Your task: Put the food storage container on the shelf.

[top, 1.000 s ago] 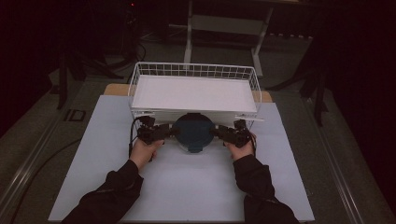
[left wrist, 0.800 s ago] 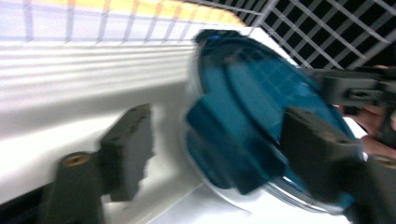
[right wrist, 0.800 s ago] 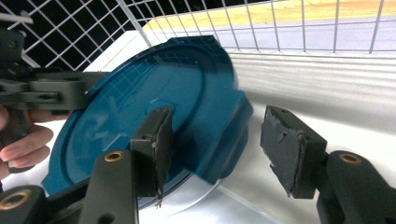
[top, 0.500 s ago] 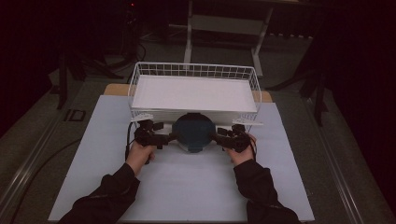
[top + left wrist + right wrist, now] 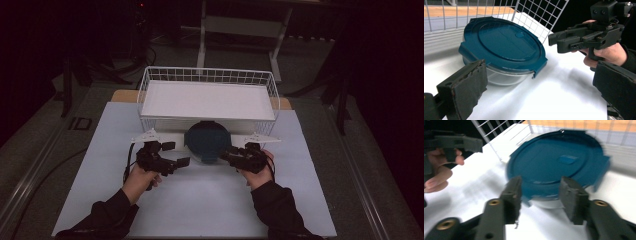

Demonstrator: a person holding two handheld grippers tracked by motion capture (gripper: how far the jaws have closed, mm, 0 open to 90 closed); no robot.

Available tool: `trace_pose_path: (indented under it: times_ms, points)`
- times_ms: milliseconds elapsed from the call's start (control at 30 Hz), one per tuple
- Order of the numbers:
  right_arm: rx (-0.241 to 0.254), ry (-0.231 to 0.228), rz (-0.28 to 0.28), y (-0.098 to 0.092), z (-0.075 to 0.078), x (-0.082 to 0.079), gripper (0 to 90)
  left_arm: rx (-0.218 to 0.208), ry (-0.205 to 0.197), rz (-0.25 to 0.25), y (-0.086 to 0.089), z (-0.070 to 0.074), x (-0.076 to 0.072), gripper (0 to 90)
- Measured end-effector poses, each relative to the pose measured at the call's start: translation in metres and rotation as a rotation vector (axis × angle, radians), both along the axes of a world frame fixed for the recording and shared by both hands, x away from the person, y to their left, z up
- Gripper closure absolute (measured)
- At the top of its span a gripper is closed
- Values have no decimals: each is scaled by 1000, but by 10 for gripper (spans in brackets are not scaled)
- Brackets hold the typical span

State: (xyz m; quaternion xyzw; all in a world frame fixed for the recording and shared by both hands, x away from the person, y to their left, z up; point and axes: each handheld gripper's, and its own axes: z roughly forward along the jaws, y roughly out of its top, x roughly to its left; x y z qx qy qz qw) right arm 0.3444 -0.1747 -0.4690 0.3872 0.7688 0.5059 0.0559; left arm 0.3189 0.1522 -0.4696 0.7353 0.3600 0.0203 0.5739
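Both grippers have drawn back toward the person since a second ago, and the left gripper [image 5: 172,154] now sits clear of the round clear container with a dark teal snap-on lid [image 5: 207,140], which it flanked closely before. From the high view that container rests on the white table surface [image 5: 200,200] at its 12 o'clock side, touching or just against the near wall of the white wire basket with a white flat liner [image 5: 207,100]. The left gripper lies at the container's 8 o'clock, held by the left hand [image 5: 140,180], with its jaws spread wide and nothing between them; in the left gripper view the two black padded jaws stand far apart, the container at 11 o'clock beyond them. The right gripper [image 5: 227,154] lies at the container's 4 o'clock, held by the right hand [image 5: 257,175], close to the lid's edge. In the right gripper view its jaws are partly open on either side of the lid's near edge tab, and the blur leaves it unclear whether the pads touch it. The right gripper also appears at 2 o'clock in the left gripper view.
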Motion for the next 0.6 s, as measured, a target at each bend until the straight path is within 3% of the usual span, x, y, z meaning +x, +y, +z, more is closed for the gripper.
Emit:
trace_pose_path:
  times_ms: [167, 267, 333, 400, 600]
  points:
    - [-7, 12, 26, 6, -1, -9, 613, 12, -10, -2, 3, 1, -9, 0]
    - [-31, 26, 56, 18, -7, -19, 752, 32, -35, -10, 6, -1, -23, 0]
    - [-37, 31, 64, 20, -9, -20, 781, 37, -36, -14, 5, -3, -25, 0]
    - [-54, 49, 81, 27, -14, -21, 896, 31, -35, -20, 6, -5, -30, 0]
    - [-68, 65, 91, 34, -20, -19, 899, 38, -52, -28, 5, -14, -43, 0]
